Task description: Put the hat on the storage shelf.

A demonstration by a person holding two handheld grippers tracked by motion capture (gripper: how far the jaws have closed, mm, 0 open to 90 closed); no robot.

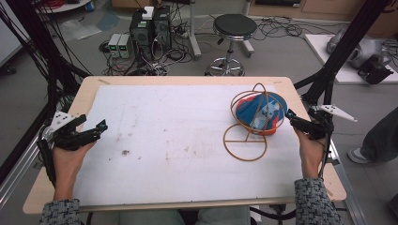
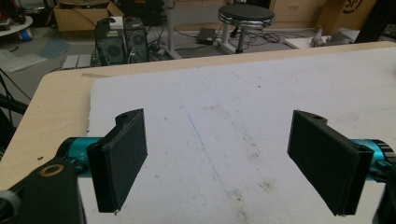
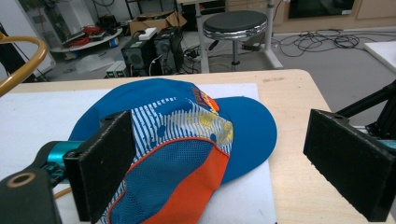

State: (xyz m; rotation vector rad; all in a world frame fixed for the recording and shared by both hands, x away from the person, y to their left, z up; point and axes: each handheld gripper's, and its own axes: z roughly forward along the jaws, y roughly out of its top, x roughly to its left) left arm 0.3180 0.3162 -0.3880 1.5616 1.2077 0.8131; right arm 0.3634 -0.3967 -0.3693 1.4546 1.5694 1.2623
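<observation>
A blue and orange cap [image 1: 261, 114] with white stripes lies at the right of the white mat [image 1: 178, 136], under a gold wire stand [image 1: 251, 119] whose round base rests in front of it. In the right gripper view the cap [image 3: 187, 140] lies just ahead of the jaws, its brim pointing away to the right. My right gripper [image 1: 292, 117] is open right beside the cap; in its own view the right gripper [image 3: 233, 163] holds nothing. My left gripper [image 1: 99, 127] hovers open over the mat's left edge, and the left gripper [image 2: 224, 163] has bare mat between its jaws.
The wooden table [image 1: 89, 89] borders the mat on all sides. A black stool [image 1: 233, 28], computer towers [image 1: 150, 28] and cables stand on the floor beyond the far edge. Black frame poles [image 1: 338, 51] rise at the right, and a person's leg [image 1: 380, 136] is at the far right.
</observation>
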